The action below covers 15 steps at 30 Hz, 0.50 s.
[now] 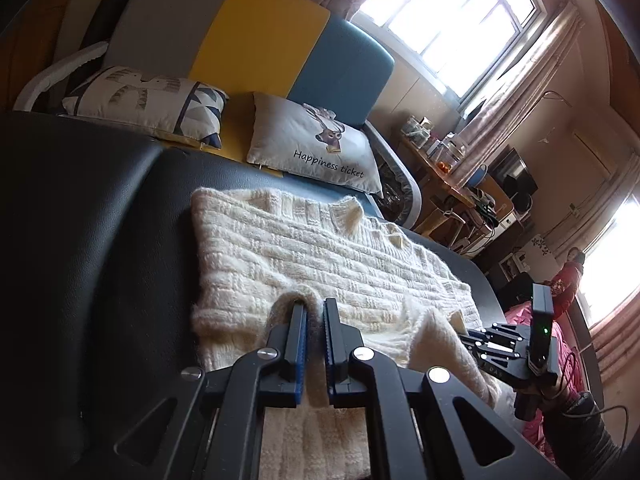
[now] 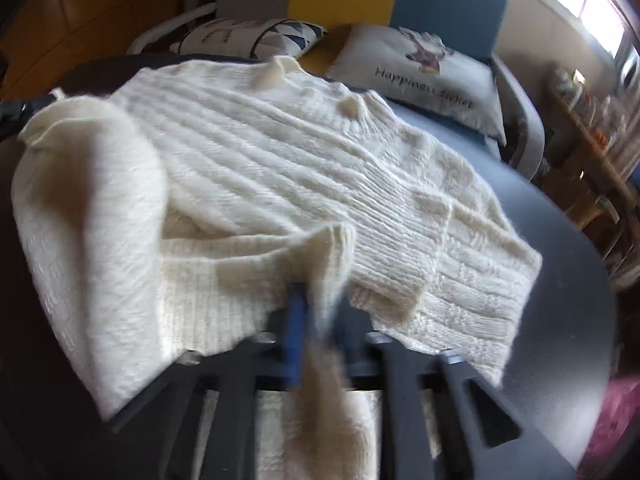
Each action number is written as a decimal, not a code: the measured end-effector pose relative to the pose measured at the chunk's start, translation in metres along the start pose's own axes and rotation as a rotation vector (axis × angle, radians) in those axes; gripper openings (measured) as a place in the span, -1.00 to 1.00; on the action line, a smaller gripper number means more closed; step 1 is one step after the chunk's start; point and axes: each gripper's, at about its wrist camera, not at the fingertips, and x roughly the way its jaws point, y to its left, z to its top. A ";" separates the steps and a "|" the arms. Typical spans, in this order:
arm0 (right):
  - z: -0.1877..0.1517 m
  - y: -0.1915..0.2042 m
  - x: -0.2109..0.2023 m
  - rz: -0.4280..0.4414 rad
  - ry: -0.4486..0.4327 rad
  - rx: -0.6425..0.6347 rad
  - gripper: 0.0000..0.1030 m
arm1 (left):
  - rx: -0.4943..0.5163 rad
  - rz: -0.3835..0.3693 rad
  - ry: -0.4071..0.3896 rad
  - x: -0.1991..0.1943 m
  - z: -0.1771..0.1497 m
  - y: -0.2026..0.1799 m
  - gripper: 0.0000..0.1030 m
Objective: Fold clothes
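The cream sweater (image 1: 304,248) lies spread on a dark padded bench (image 1: 100,240). The left gripper (image 1: 314,308) angles down, clamped on the sweater's near edge. The right gripper (image 2: 318,296), tilted steeply downward, pinches a raised fold of the knit.

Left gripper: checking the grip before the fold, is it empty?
No, the left gripper is shut on a fold of the white sweater.

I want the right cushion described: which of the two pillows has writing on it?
The deer pillow beside the blue headboard panel; it reads "Happiness ticket". The other pillow shows only geometric patterns.
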 end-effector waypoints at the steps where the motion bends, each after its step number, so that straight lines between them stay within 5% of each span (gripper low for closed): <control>1: -0.001 0.003 -0.002 -0.009 -0.005 -0.009 -0.84 | 0.004 0.001 -0.005 -0.001 -0.001 -0.002 -0.89; 15: 0.013 -0.013 -0.096 -0.063 -0.232 0.116 -0.87 | 0.148 -0.023 -0.170 -0.051 0.008 -0.039 -0.89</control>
